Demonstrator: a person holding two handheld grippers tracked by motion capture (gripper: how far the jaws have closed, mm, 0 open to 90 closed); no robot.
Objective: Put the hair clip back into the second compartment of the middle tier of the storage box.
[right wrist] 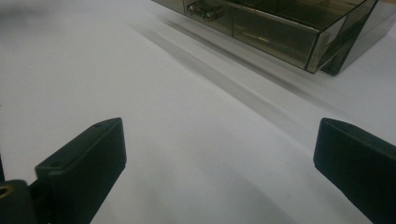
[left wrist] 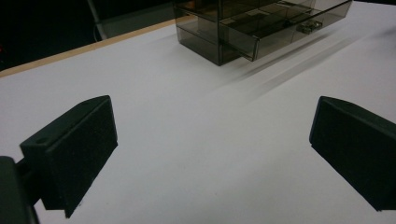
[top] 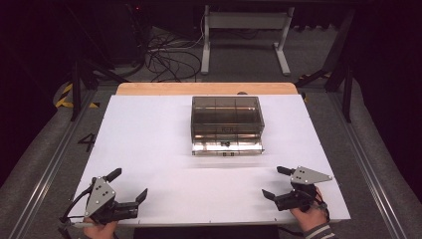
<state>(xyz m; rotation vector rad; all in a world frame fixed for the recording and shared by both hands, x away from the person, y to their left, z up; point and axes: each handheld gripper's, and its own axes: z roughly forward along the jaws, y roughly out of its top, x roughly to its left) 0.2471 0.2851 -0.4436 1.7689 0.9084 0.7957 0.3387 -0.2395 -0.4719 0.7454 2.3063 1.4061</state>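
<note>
Grippers are both resting at your near edge of the white table (top: 149,149), one at each corner. Your left gripper (top: 130,185) is sitting with its jaws spread wide apart and nothing between them; in the left gripper view (left wrist: 212,144) bare white surface is showing in the gap. Your right gripper (top: 277,182) is likewise gaping open and holding nothing, and the right gripper view (right wrist: 219,163) is showing the same bare surface between its two black jaws.

Ahead of both grippers, well apart from either, a smoky see-through drawer box (top: 227,117) is standing near the middle of the table, towards the far side. Its lower drawer (top: 227,146) is sticking out towards you, with a small metal handle (top: 225,144) on its front. From your left gripper the box (left wrist: 261,23) is lying ahead and off to the right of the jaws; from your right gripper it (right wrist: 280,28) is lying ahead and up to the right, with the handle (right wrist: 201,10) catching the light.

Your hands are gripping the tools from behind, and a striped sleeve (top: 318,233) is showing at your right wrist.
</note>
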